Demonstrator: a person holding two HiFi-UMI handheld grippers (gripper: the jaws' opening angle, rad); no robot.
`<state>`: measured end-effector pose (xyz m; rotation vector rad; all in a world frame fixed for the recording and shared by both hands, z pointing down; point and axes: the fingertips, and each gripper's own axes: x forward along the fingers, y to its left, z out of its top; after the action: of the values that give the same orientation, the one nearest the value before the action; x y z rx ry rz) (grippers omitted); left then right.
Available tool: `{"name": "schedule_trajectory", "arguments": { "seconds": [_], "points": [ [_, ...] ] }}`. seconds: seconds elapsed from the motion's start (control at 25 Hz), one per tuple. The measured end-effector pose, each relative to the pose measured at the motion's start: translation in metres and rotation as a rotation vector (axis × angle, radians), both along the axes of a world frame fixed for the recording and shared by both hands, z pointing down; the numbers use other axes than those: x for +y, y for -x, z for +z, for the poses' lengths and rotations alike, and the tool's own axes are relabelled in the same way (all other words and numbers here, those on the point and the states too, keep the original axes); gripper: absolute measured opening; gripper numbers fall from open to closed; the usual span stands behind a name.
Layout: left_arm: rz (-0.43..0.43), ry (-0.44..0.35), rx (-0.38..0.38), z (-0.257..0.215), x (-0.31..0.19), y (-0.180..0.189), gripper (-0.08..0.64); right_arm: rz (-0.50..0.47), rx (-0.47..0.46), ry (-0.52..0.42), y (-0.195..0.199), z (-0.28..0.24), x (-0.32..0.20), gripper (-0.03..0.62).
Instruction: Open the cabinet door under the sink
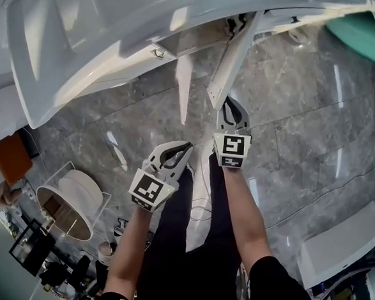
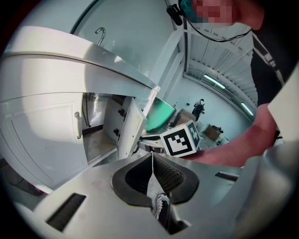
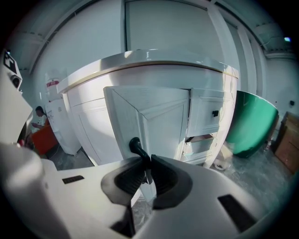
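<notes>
The white sink cabinet (image 1: 86,36) runs across the top of the head view. One of its doors (image 1: 231,62) stands swung out towards me, and in the right gripper view this panelled door (image 3: 154,116) fills the middle. My right gripper (image 3: 145,161) is shut on the door's black handle (image 3: 134,145); in the head view the right gripper (image 1: 230,105) sits at the door's lower edge. My left gripper (image 1: 186,147) hangs lower and to the left, shut with nothing in it. In the left gripper view the left gripper (image 2: 152,156) faces a second open door (image 2: 131,126).
A closed cabinet door with a small metal handle (image 2: 77,123) is at the left. A drawer (image 3: 201,140) stands partly open beside a green tub (image 3: 252,121). A white spool in a wire stand (image 1: 75,196) and a white box (image 1: 341,243) sit on the grey marble floor.
</notes>
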<state>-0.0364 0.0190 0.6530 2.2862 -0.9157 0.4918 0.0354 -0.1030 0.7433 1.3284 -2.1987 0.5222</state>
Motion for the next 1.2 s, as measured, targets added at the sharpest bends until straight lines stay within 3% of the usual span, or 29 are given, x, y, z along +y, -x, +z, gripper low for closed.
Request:
{"name": "schedule_trajectory", "arguments": {
  "seconds": [0.4, 0.96, 1.2],
  "points": [
    [-0.037, -0.022, 0.024, -0.013, -0.028, -0.026, 0.018, -0.052, 0.035, 0.038, -0.041, 0.000, 0.008, 0.094],
    [-0.026, -0.007, 0.028, -0.004, -0.044, -0.104, 0.018, -0.358, 0.126, -0.017, -0.117, 0.003, -0.003, 0.086],
    [-0.011, -0.025, 0.033, -0.008, -0.057, -0.135, 0.018, -0.409, 0.149, -0.004, -0.148, 0.006, -0.013, 0.086]
  ]
}}
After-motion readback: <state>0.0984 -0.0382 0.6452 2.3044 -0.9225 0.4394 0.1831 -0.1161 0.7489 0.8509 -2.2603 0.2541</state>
